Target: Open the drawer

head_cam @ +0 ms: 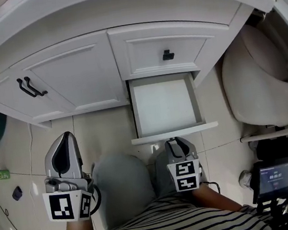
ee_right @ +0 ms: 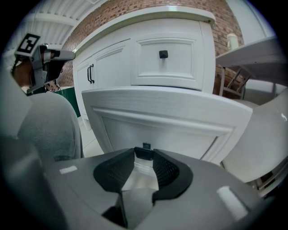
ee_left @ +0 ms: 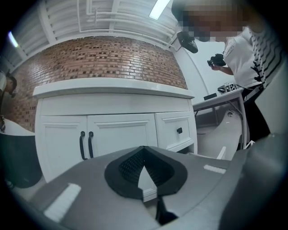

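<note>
Drawer [head_cam: 163, 103] stands pulled out of the cabinet [head_cam: 75, 79], empty. Right gripper [ee_right: 144, 155] clamps its knob [ee_right: 144, 152]; left gripper [ee_left: 143, 149] is closed on nothing. Judged light, rigid, free-sliding; the small knob could slip.

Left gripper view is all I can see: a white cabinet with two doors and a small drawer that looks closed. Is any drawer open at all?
Observer: Yes. The head view shows the lower drawer standing pulled out beneath the closed upper drawer.
Operator: Is anything inside it?
Observer: No. From above, its bottom is bare.
Operator: Is a gripper on it?
Observer: The right gripper is. In the right gripper view its jaws are closed on the black knob of that drawer's front.
</note>
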`<state>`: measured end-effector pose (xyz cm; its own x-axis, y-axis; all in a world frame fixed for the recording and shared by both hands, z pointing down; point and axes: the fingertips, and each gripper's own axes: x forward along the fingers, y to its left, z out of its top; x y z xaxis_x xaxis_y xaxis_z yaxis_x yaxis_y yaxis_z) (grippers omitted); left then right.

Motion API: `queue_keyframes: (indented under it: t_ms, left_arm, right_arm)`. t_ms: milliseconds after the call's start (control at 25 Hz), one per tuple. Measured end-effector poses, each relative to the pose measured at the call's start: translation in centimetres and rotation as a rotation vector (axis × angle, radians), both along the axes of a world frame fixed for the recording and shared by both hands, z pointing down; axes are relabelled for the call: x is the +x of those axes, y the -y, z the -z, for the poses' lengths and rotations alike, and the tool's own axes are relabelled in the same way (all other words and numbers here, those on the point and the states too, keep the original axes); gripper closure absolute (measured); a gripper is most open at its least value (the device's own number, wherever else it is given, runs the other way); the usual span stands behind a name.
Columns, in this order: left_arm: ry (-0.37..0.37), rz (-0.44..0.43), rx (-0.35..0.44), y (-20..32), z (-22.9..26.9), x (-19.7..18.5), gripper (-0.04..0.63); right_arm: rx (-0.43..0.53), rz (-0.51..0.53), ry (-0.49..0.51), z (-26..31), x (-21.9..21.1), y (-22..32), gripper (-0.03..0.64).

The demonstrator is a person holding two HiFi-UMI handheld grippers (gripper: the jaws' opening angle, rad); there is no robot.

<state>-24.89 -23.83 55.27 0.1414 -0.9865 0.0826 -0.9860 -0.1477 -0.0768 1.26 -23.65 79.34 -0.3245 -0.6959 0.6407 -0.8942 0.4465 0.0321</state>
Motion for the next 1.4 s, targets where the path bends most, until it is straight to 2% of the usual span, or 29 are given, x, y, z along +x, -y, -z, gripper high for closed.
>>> queue_keyframes:
  t_ms: [80,160,200,280,400,480,680,800,960,1160,1400]
  left_arm:
    - [0.006,-0.017,-0.023,0.5,-0.3,0.3,0.580]
    - [0.020,-0.041,-0.063,1.5,-0.1,0.8,0.580]
    - [0.028,-0.053,-0.088,2.2,0.4,1.1,0.580]
    - [0.030,-0.077,-0.146,3.0,2.2,1.7,0.580]
    - [-0.002,-0.107,-0.216,2.6,6.9,3.2,0.580]
    - [-0.015,-0.134,-0.242,1.1,11.5,4.8,0.580]
    - [-0.016,-0.191,-0.195,-3.6,28.2,9.0,0.580]
    - [-0.006,-0.193,-0.180,-7.5,38.0,10.2,0.580]
    - [-0.021,-0.179,-0.140,-13.7,47.4,11.1,0.580]
    - [-0.016,-0.147,-0.072,-21.8,52.3,11.8,0.580]
    - [-0.038,-0.193,-0.031,-31.9,53.3,14.2,0.580]
  right_arm:
    - [-0.037,-0.001,-0.008,0.0,0.2,-0.7,0.489]
    - [-0.120,-0.003,0.001,0.6,0.5,-2.1,0.492]
    - [-0.162,0.000,0.005,1.6,0.6,-2.9,0.496]
    - [-0.202,0.015,0.021,5.8,0.1,-4.1,0.544]
    - [-0.130,0.044,0.067,16.5,-1.2,-5.1,0.615]
    - [-0.058,0.045,0.099,24.7,-1.7,-5.4,0.615]
    - [0.052,0.014,0.203,43.9,-0.1,-6.5,0.615]
    - [0.102,0.015,0.221,54.5,1.0,-8.3,0.615]
    - [0.166,0.021,0.253,65.3,1.6,-12.8,0.615]
    - [0.266,0.054,0.343,72.0,1.0,-19.7,0.615]
    - [0.367,0.024,0.370,75.3,2.3,-29.0,0.615]
